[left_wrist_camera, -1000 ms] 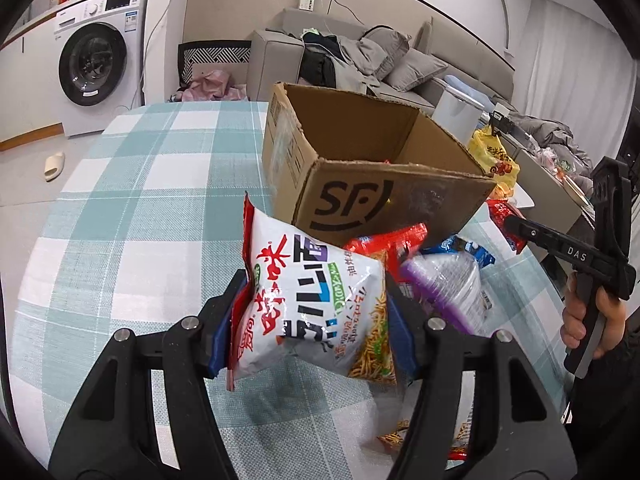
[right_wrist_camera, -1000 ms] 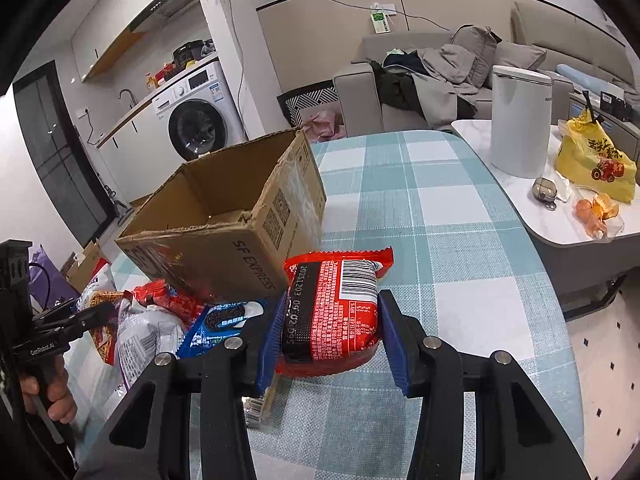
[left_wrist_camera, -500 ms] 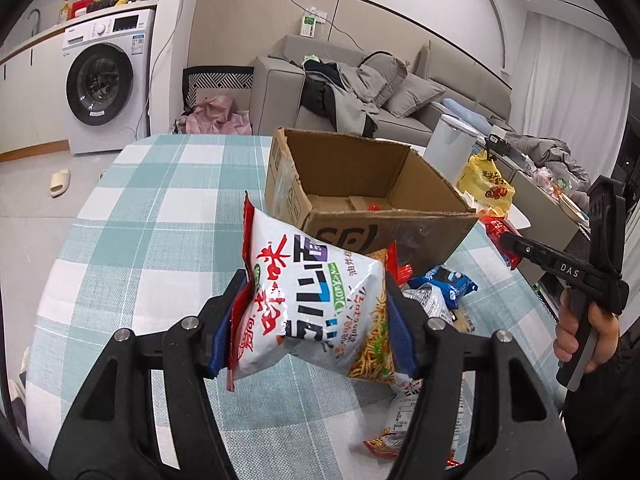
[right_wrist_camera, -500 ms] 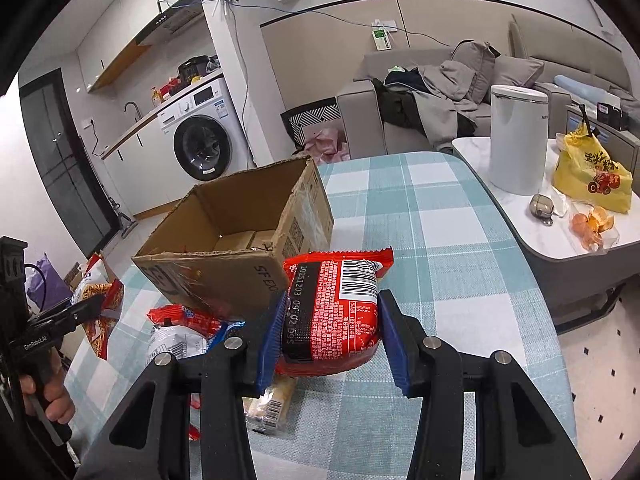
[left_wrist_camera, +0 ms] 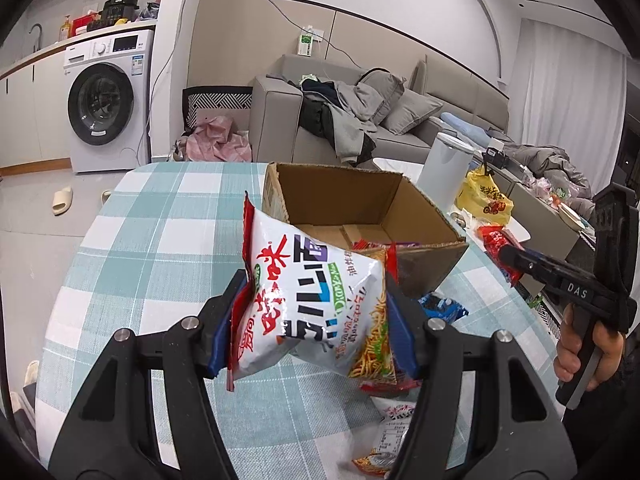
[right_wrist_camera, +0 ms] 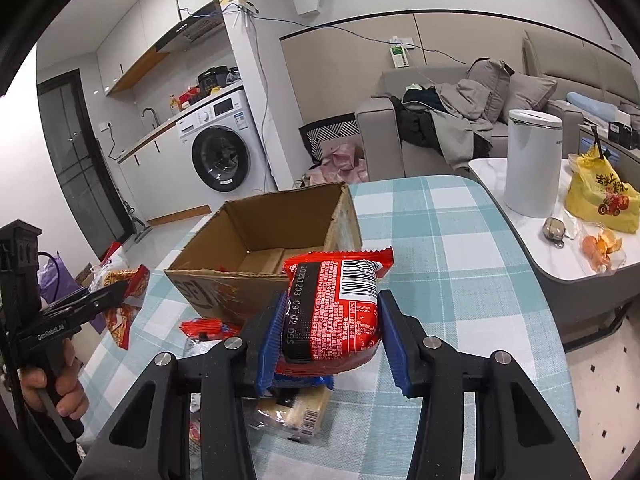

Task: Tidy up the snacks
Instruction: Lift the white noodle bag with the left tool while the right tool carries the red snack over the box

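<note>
Open top of cardboard box (left_wrist_camera: 360,204) unobstructed from above, near wall (right_wrist_camera: 224,292) standing between both loaded grippers and its interior; loose packets (right_wrist_camera: 204,326) crowd cloth at its base; checked table (left_wrist_camera: 160,232) left of box bare.

Two grippers, each clamping one packet: the left gripper (left_wrist_camera: 314,320) has a white noodle bag (left_wrist_camera: 312,304), the right gripper (right_wrist_camera: 328,332) a red packet (right_wrist_camera: 336,308). One cardboard box (left_wrist_camera: 400,208) sits at twelve o'clock from both. At least four loose packets (right_wrist_camera: 204,326) lie at the box's six o'clock side. One white bin (right_wrist_camera: 532,160) and one yellow bag (right_wrist_camera: 600,196) stand at two o'clock on the side table (right_wrist_camera: 532,236).
</note>
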